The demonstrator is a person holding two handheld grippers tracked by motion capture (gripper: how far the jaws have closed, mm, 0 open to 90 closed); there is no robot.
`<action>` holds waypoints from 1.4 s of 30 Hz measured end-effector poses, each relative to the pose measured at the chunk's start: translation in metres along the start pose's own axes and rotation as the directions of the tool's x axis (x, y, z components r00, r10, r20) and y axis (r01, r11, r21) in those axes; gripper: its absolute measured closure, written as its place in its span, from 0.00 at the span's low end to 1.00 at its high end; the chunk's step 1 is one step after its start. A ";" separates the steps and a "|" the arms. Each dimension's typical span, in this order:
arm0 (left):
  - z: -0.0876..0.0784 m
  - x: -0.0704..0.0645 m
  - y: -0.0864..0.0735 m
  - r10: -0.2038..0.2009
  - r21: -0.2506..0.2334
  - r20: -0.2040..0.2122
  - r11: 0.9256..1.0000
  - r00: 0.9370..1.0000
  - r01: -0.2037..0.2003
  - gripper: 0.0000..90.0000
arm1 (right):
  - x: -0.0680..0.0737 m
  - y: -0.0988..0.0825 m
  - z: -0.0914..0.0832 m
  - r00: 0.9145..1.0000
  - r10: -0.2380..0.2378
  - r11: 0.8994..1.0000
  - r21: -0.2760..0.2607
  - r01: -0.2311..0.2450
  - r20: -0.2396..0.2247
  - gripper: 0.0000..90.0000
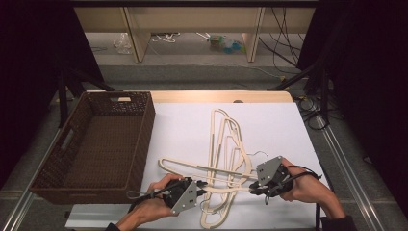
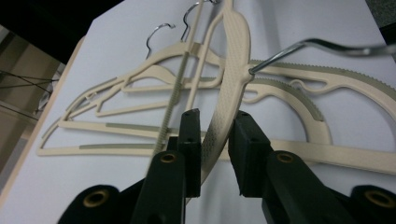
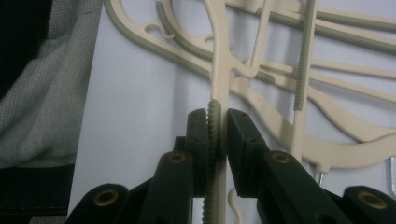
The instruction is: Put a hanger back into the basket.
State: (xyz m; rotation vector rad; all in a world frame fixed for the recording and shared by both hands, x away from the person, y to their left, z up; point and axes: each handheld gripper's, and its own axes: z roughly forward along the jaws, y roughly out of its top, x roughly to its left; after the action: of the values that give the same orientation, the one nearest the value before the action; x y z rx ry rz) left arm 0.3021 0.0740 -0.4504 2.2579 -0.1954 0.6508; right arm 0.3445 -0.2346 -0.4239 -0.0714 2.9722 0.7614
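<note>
Left claw (image 1: 204, 186) (low, level) and right claw (image 1: 253, 188) grip hangers (image 1: 226, 149).

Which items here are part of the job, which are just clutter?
In play:
- beige hangers tangled on the white table
- one hanger arm between the left gripper pads
- right gripper shut on a ribbed hanger bar
- wicker basket, likely the drop spot

Lying about:
- floor cables
- plastic litter by the shelf legs

Black claw (image 2: 215, 140) – brass screws, grey plate
</note>
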 end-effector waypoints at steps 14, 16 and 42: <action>-0.010 0.023 0.027 0.062 0.013 0.001 0.998 0.998 -0.062 0.95 | -0.001 0.007 -0.023 0.965 0.196 0.978 -0.110 -0.179 0.176 0.54; -0.011 0.029 0.028 0.054 0.041 0.004 0.998 0.999 -0.054 0.95 | 0.000 0.011 -0.033 0.951 0.232 0.966 -0.164 -0.200 0.204 0.48; -0.040 0.123 0.031 -0.539 0.048 -0.006 0.841 0.842 0.538 0.95 | 0.002 0.010 -0.055 0.873 0.370 0.905 -0.334 -0.262 0.319 0.43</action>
State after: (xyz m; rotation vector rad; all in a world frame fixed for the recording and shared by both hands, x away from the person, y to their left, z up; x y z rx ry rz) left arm 0.3819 0.0882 -0.3449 2.2110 0.4505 0.3413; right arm 0.3382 -0.2525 -0.3716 0.5090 2.5161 1.0898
